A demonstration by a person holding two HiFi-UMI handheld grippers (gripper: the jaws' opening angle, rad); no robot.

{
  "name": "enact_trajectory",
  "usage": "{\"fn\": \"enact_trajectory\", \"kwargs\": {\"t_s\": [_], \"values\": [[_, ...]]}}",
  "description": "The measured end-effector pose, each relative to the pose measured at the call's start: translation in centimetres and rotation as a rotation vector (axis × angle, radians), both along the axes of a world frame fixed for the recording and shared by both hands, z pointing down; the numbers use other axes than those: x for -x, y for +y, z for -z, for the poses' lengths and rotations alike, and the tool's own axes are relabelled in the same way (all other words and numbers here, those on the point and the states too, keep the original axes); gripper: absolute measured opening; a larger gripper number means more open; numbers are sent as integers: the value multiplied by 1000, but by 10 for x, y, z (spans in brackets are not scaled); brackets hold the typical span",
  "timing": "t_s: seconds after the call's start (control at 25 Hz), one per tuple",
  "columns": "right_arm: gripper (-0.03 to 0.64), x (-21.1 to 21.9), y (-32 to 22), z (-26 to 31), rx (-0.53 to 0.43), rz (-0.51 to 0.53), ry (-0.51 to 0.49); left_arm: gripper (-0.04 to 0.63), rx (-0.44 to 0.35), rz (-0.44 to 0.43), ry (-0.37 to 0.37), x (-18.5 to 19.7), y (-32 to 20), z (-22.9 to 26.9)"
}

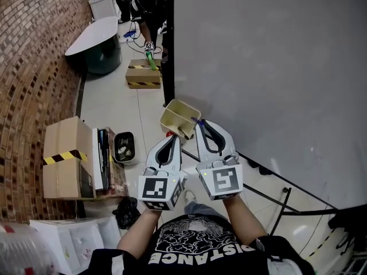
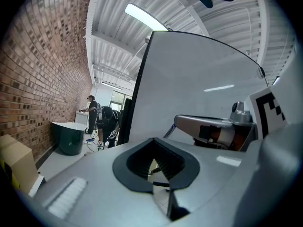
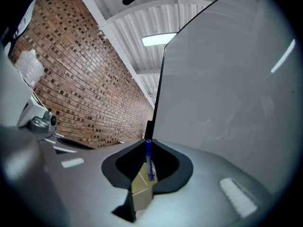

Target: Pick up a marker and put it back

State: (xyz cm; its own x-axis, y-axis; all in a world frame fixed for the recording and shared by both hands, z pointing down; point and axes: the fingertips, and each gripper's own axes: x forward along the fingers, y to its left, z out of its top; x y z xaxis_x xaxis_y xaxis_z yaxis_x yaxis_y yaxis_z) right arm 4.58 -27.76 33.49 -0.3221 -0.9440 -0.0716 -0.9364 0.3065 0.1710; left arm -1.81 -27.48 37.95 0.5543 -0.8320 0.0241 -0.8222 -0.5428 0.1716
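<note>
My right gripper (image 1: 199, 123) is shut on a blue marker (image 3: 149, 161), which stands upright between its jaws in the right gripper view; in the head view only its tip (image 1: 200, 121) shows. Just beyond the marker is a small yellowish open bin (image 1: 179, 118) at the whiteboard's left edge, seen also past the jaws in the right gripper view (image 3: 140, 186). My left gripper (image 1: 174, 136) is held beside the right one, a little lower, jaws shut with nothing in them (image 2: 156, 150). A small red thing (image 1: 169, 134) shows at its tip; what it is stays unclear.
A large whiteboard (image 1: 275, 67) fills the right side, on a black stand (image 1: 287, 196). A brick wall (image 1: 28, 56) runs along the left, with cardboard boxes (image 1: 66, 165) and a black tray (image 1: 124, 146) on the floor. Further off are a taped box (image 1: 143, 73), a dark round table (image 1: 97, 39) and people (image 1: 146, 2).
</note>
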Motion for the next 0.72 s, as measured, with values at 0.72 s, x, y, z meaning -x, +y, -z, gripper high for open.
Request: {"fn": "enact_trajectory", "kwargs": {"t_s": [0.72], "values": [[32,-4,-37,-57,118,-5,16,6,19,19,-22,0,-17,-5]]}}
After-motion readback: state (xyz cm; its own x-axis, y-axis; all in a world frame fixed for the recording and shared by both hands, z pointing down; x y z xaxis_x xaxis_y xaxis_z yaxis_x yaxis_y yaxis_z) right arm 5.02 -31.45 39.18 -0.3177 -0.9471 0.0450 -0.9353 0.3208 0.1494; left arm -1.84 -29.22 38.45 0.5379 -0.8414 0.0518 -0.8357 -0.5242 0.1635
